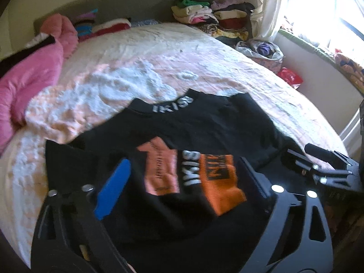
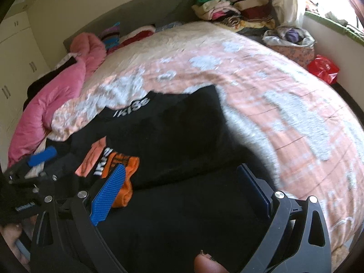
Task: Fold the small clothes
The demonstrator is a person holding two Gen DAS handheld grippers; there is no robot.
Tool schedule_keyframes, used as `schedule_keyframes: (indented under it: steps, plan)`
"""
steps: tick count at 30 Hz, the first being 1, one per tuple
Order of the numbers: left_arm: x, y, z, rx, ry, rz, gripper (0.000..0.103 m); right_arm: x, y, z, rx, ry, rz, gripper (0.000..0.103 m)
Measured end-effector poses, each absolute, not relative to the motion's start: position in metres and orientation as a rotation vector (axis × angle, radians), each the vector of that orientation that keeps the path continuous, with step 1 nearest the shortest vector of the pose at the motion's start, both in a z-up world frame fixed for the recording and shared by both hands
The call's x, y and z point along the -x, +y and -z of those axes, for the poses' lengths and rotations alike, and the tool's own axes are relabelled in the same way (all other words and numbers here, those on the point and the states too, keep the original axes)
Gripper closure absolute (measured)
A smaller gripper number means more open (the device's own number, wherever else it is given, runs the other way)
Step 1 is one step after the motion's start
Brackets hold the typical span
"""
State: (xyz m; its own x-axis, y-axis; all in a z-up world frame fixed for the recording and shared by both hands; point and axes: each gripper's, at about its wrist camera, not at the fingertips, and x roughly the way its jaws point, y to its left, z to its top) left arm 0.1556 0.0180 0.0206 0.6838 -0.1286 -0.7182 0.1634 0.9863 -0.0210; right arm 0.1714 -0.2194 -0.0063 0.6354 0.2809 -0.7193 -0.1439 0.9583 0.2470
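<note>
Left gripper point(image 1: 182, 182) over blurred black shirt point(image 1: 204, 122), hem cut off

Strong daylight comes from the window point(image 1: 327, 11) on my right and it glares white; both pictures are blurred and bend at the edges.

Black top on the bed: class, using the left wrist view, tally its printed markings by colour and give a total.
On the black top:
white lettering: 2
salmon patch: 1
orange patch: 1
Total: 4
</note>
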Motion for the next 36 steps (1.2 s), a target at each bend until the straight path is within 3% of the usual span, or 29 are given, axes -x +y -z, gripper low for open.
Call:
schedule_keyframes:
  steps: [7,10,14,16,28,36]
  plan:
    - [-0.157,0.044,-0.026,-0.092,0.767,0.071,0.009,-0.180,-0.170,0.021,-0.126,0.888,-0.374,0.008]
    - [-0.157,0.057,-0.025,-0.064,0.762,0.062,0.009,-0.189,-0.151,0.029,-0.108,0.917,-0.397,0.024]
    - [-0.157,0.069,-0.022,-0.049,0.761,0.043,0.009,-0.195,-0.133,0.043,-0.096,0.963,-0.442,0.076]
    - [-0.159,0.077,-0.019,-0.033,0.768,0.037,0.009,-0.192,-0.128,0.042,-0.073,0.932,-0.446,0.095]
    - [-0.160,0.167,-0.039,0.197,0.707,-0.100,0.009,-0.196,-0.132,-0.059,0.101,0.621,-0.541,0.096]
    - [-0.162,0.189,-0.038,0.292,0.707,-0.075,0.009,-0.223,-0.166,-0.056,0.133,0.630,-0.407,0.096]
